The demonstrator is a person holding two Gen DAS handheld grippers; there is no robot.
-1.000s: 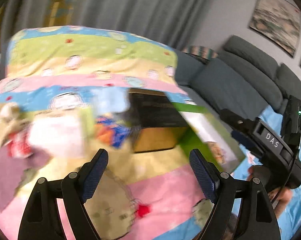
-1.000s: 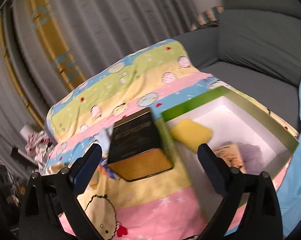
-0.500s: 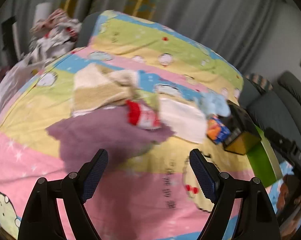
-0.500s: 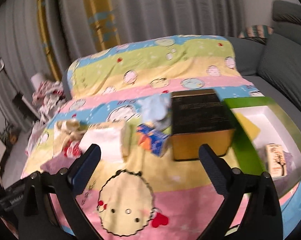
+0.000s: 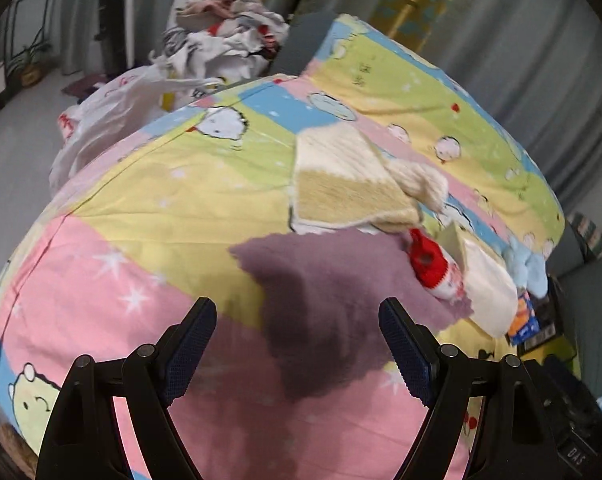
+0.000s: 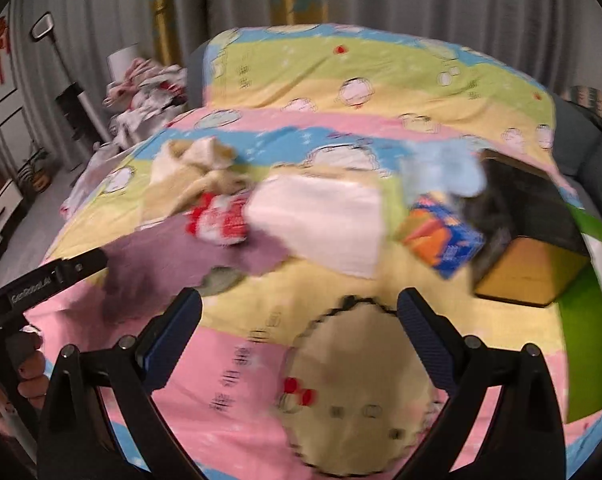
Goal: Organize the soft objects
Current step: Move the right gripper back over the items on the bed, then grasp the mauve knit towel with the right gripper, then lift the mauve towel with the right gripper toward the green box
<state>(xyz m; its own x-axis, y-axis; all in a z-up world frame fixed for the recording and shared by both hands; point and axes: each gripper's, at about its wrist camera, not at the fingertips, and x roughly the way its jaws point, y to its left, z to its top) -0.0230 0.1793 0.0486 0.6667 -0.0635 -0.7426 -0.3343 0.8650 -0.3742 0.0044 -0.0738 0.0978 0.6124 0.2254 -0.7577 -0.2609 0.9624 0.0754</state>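
Observation:
Soft things lie on a striped cartoon bedsheet (image 5: 149,208): a purple cloth (image 5: 325,280), a cream and tan knitted piece (image 5: 341,184), a red and white sock (image 5: 433,268), a white folded cloth (image 5: 489,288) and a light blue fluffy piece (image 5: 527,268). My left gripper (image 5: 297,344) hangs open just above the purple cloth's near edge, nothing between its fingers. My right gripper (image 6: 299,334) is open over bare sheet, short of the white cloth (image 6: 325,224), the sock (image 6: 217,220) and the blue piece (image 6: 449,172). The purple cloth (image 6: 169,256) lies left of it.
A blue and orange carton (image 6: 441,240) and a black and gold box (image 6: 529,264) stand at the right, beside a green-walled box (image 6: 585,328). A heap of clothes (image 5: 221,48) lies beyond the bed's far left corner. A hand (image 6: 29,372) holds the left gripper's handle.
Both views have swung left, from the black box and green box to the pile of soft things. Both grippers came lower and closer to the sheet and stayed open.

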